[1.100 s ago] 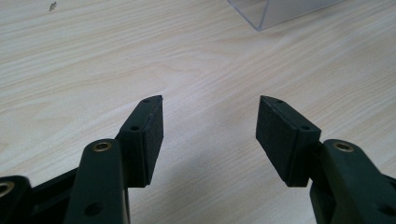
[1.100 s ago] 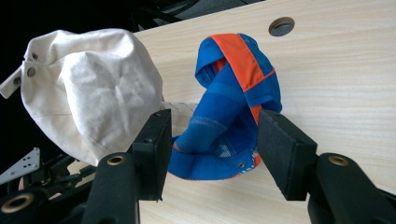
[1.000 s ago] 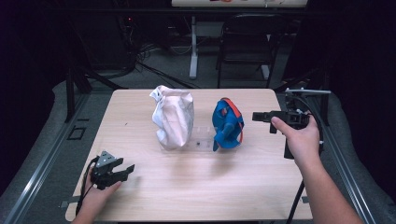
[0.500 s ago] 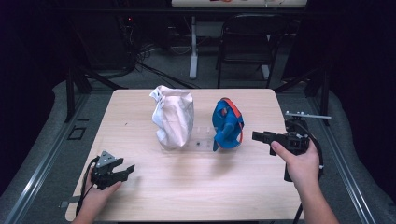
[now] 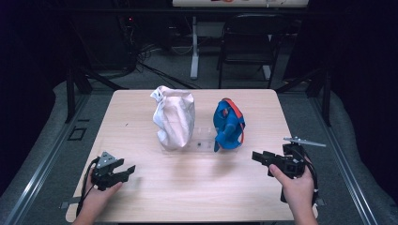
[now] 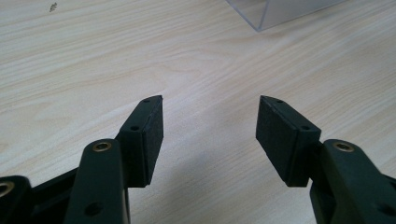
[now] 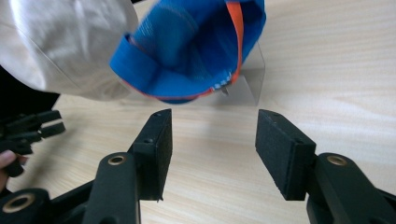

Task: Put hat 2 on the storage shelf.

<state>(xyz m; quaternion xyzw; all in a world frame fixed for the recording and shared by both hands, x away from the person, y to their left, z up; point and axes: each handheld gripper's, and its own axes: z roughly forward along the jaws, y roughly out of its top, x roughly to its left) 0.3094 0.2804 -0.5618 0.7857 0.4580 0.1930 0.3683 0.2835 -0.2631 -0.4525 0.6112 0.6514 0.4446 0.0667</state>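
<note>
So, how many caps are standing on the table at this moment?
2. The white cap stands on the left part of the clear stand, and the blue cap on its right part, nearer the right gripper. Both grippers are open. No others visible.

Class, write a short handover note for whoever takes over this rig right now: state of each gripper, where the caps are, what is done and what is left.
Left gripper: jaws open, holding nothing, low at the near left of the table.
Right gripper: jaws open, holding nothing, near right, pointing towards the blue cap.
White cap and blue cap stand side by side mid-table on a clear stand, white on the left.
Done: nothing grasped as far as can be seen.
Left: probably approach and grip the blue cap with the right gripper.
</note>
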